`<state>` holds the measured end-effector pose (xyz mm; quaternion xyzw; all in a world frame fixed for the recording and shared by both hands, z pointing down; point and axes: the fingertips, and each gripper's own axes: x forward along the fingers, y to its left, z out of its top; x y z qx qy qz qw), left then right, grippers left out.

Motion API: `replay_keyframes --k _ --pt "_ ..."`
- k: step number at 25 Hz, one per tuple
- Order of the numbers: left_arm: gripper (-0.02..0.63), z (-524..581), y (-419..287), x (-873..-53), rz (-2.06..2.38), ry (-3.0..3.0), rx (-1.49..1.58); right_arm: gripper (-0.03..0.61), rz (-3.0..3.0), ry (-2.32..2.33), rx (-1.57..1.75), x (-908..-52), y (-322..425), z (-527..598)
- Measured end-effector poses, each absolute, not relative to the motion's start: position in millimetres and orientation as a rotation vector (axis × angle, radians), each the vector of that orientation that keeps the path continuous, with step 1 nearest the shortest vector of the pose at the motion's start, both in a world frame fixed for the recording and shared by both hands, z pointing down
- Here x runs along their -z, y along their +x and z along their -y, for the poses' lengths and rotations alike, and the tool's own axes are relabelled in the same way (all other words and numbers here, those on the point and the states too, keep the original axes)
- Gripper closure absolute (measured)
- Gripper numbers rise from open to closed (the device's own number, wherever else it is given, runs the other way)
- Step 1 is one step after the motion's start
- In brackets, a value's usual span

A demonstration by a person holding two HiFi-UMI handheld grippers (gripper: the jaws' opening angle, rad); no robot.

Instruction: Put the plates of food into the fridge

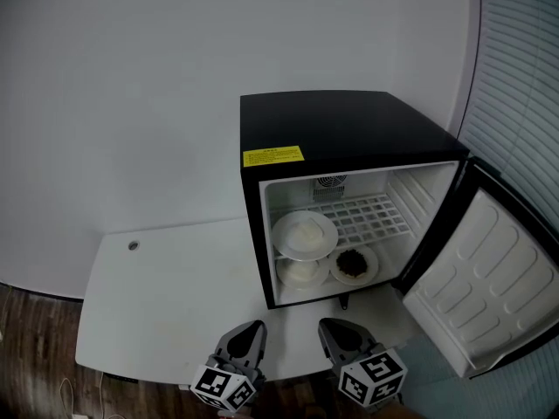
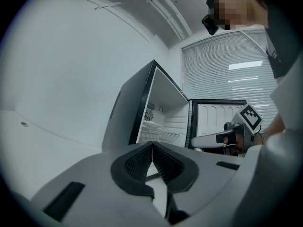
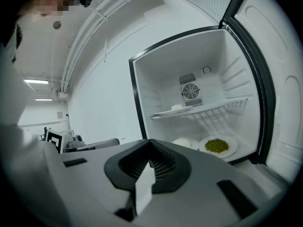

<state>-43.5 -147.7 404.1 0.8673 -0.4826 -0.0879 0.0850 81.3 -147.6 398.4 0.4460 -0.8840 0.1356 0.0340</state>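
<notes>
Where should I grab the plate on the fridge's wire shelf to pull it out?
Probably its near rim: the plate lies flat at the front edge of the wire shelf. Come in level through the open front of the fridge, one jaw above the rim, one below.

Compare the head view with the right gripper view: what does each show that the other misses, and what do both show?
Head view only: the yellow label on the fridge and the wooden floor. Right gripper view only: the ceiling lights and ceiling pipes. Both: the open fridge, one plate on its shelf and two plates beneath.
</notes>
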Motion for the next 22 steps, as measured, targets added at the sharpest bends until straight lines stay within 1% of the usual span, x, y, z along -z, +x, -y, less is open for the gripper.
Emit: replay_keyframes --k 11,22 --pt "0.604 101.6 -44.7 -385.2 1.435 2.553 0.377 0.572 2.800 1.219 -0.353 -381.2 58.0 98.9" --pt "0.604 73.4 -45.2 -367.5 1.497 2.597 0.368 0.572 2.886 1.102 -0.303 -361.2 33.4 77.8"
